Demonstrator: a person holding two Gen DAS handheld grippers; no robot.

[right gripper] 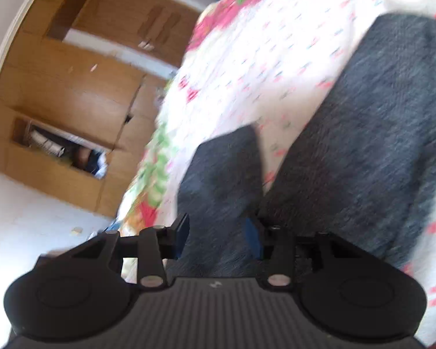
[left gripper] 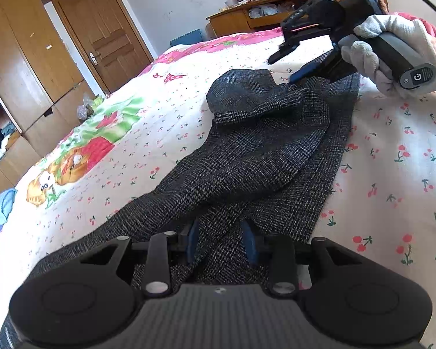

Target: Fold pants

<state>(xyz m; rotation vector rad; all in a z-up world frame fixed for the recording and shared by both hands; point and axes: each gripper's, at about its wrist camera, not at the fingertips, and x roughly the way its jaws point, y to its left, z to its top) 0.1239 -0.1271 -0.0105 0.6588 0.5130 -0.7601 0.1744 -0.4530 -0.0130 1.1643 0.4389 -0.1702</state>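
One pair of pants (left gripper: pixel 264 151), dark grey woven cloth with a fine lighter check, lies on a bed under a white bedsheet (left gripper: pixel 165 122) printed with small red cherries, pink borders and a cartoon panel.

Left to right in the left wrist view:
- Wooden wardrobe (left gripper: pixel 17 67) with an open compartment of folded clothes; beside it a panelled wooden door (left gripper: pixel 107 37).
- Bedsheet, cartoon panel at its left edge.
- Pants, centre: one end turned back on itself, forming a rounded, bunched fold toward the far end; long creases run diagonally; the cloth runs from the near camera to the far gripper.
- Left gripper (left gripper: pixel 222 245), bottom centre: blue pads parted to a moderate gap, a ridge of cloth between them; whether the pads press it, I cannot tell.
- Right gripper (left gripper: pixel 287 67), upper right, held by a white-gloved hand (left gripper: pixel 392 49), its blue-tipped finger at the far edge of the pants.
- Wooden desk (left gripper: pixel 264 14) behind, cluttered.

Right wrist view (blurred): wardrobe left, sheet centre, pants right and below. The right gripper's (right gripper: pixel 218 235) fingers stand apart with dark cloth passing between; contact unclear.
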